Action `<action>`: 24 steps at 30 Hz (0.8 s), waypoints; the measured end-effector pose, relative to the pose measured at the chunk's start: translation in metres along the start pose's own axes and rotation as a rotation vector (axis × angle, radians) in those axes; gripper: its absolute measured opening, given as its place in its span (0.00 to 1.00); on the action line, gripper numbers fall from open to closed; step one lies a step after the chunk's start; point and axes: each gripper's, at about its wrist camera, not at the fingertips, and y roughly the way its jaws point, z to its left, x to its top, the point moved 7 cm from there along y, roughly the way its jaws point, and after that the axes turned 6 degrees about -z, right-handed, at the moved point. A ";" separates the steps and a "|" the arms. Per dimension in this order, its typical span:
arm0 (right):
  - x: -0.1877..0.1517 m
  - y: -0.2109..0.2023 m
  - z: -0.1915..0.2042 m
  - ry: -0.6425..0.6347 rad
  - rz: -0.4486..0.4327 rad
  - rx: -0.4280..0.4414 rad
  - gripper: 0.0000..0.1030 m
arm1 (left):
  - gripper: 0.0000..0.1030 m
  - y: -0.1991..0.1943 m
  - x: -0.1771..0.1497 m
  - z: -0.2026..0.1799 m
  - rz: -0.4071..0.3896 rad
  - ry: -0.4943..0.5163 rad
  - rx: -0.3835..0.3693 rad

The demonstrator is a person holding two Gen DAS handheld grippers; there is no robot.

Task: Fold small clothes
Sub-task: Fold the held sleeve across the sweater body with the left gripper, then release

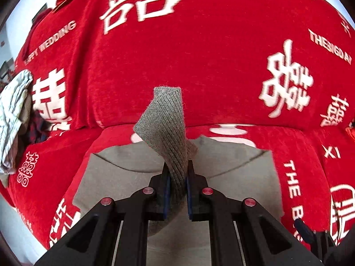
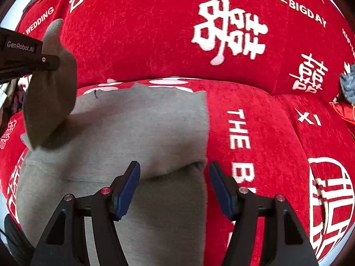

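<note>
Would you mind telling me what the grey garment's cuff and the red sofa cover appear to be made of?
The grey garment's cuff looks like ribbed knit, probably wool or acrylic: vertical ribs and a fuzzy edge show. The left gripper is shut on it. The red sofa cover looks like chenille or a similar short-pile fabric, matte and slightly nubby, with white characters woven or printed in.

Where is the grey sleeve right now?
The grey sleeve is lifted up in the middle of the left wrist view, pinched by the left gripper above the grey sweater lying on the red cover.
</note>
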 end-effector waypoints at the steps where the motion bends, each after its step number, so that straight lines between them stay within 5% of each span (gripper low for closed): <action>1: 0.000 -0.001 -0.004 0.008 -0.002 -0.003 0.66 | 0.12 0.000 -0.001 -0.006 0.004 0.006 -0.007; 17: -0.008 -0.002 -0.048 0.076 -0.008 -0.013 0.66 | 0.12 0.023 -0.036 -0.068 0.089 0.078 -0.067; 24: -0.011 0.001 -0.053 0.086 0.002 -0.012 0.66 | 0.12 0.049 -0.066 -0.075 0.195 -0.007 -0.267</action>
